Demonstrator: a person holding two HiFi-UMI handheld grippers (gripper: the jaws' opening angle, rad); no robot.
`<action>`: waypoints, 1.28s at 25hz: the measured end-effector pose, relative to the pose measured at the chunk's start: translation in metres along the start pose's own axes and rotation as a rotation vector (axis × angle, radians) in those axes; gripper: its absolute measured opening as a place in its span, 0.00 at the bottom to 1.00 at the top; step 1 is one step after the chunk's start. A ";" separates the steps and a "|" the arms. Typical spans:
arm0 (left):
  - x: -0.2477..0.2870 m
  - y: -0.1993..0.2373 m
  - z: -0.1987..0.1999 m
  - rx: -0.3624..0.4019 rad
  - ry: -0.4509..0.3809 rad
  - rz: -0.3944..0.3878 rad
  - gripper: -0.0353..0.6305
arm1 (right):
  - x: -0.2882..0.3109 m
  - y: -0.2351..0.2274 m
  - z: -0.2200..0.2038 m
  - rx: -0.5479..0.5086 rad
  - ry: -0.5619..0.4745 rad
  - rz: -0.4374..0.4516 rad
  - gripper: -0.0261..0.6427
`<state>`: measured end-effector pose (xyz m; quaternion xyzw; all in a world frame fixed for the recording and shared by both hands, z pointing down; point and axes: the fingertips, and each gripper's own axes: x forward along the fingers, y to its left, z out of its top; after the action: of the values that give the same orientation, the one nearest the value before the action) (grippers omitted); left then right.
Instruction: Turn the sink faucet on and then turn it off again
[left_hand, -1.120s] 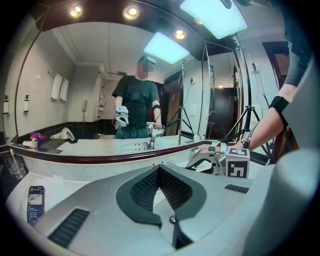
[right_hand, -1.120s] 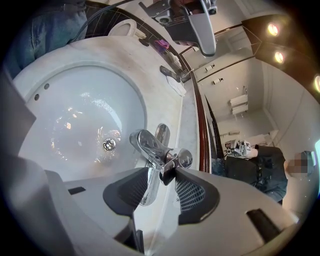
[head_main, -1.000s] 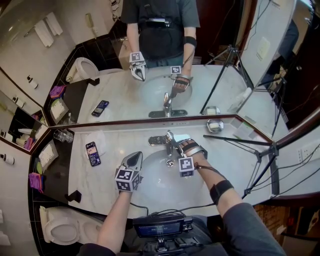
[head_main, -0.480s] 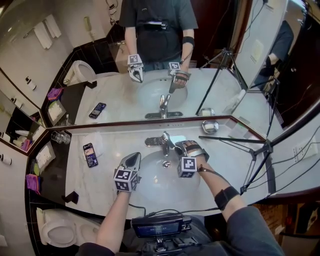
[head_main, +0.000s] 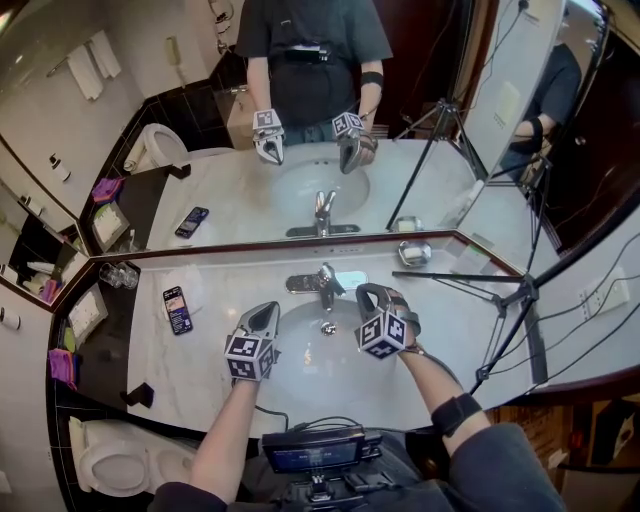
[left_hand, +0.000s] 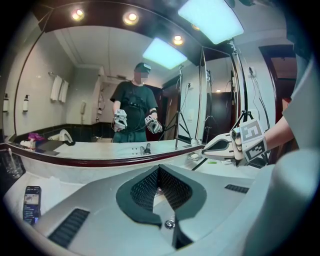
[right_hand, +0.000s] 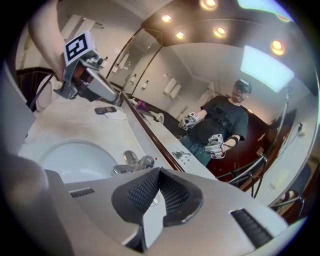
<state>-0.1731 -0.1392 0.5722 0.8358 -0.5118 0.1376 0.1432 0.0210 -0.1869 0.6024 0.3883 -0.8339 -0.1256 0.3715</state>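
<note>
We are holding the left claw (head_main: 264, 314) and right claw (head_main: 366, 293) pressed together and empty, near the chrome lever faucet (head_main: 322, 284) behind the white marble bench's (head_main: 200, 360) basin (head_main: 320, 365), seeing no water running and judging it off, the cycle possibly finished.

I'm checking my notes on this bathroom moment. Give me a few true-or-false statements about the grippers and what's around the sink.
1. The right gripper grips the faucet. False: its fingers have just closed on nothing, clear of the faucet.
2. A phone lies on the counter left of the sink. True.
3. The left gripper is open. False: it is shut and empty.
4. A tripod stands right of the sink. True.
</note>
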 end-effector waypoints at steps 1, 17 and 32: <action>0.000 -0.001 0.000 -0.001 -0.001 0.000 0.05 | -0.003 -0.004 -0.001 0.055 -0.005 -0.005 0.07; -0.005 -0.004 0.011 -0.019 -0.031 -0.004 0.06 | -0.035 -0.041 -0.018 0.606 -0.081 -0.014 0.07; -0.009 -0.002 0.012 -0.013 -0.039 -0.004 0.06 | -0.038 -0.035 -0.028 0.611 -0.055 -0.003 0.07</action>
<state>-0.1739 -0.1358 0.5576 0.8384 -0.5137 0.1179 0.1388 0.0768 -0.1798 0.5841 0.4798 -0.8422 0.1200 0.2147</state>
